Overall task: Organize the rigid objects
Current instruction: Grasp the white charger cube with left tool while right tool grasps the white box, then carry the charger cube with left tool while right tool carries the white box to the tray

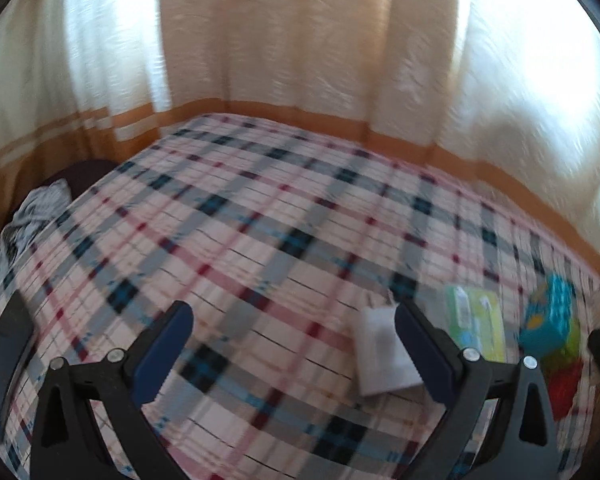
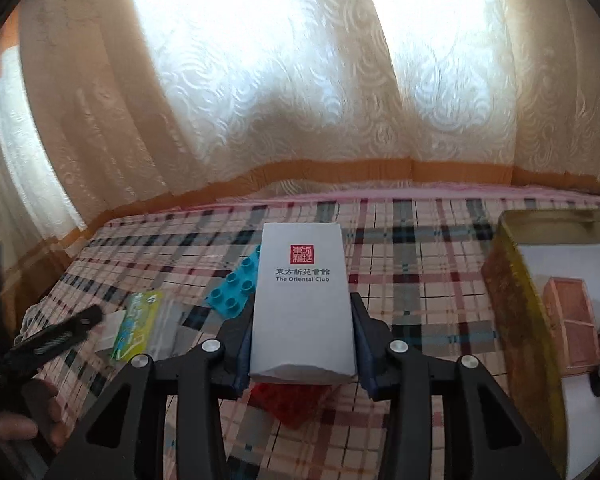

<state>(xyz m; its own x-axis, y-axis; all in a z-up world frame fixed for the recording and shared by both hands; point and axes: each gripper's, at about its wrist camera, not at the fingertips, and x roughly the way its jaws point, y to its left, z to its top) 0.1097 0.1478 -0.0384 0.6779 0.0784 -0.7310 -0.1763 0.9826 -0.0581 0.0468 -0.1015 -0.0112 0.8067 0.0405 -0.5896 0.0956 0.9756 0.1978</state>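
So right now I'm clamping the right gripper [image 2: 303, 336] on a white box [image 2: 303, 300], pads pressing its two long sides, lid face turned up to the camera. I'm holding it lengthwise along the fingers so it sits square and I can probably drop it flat into the gold tin [image 2: 512, 304] that's waiting open off to the gripper's right. The printing on the box is easy to read: a red seal stamp, a line of Chinese characters, then "The Oriental Club".

Just ahead of the left finger I'm seeing a blue toy brick [image 2: 236, 284], and a red brick [image 2: 296, 400] is peeking out right under the box. Further left a green packet [image 2: 138, 324] is lying on the plaid bedspread [image 2: 420, 264]; its text is too blurry for me.

Meanwhile I'm keeping the left gripper [image 1: 294, 332] wide open with nothing in it, hovering over the bedspread, a small white packet [image 1: 380, 356] beside its right finger.
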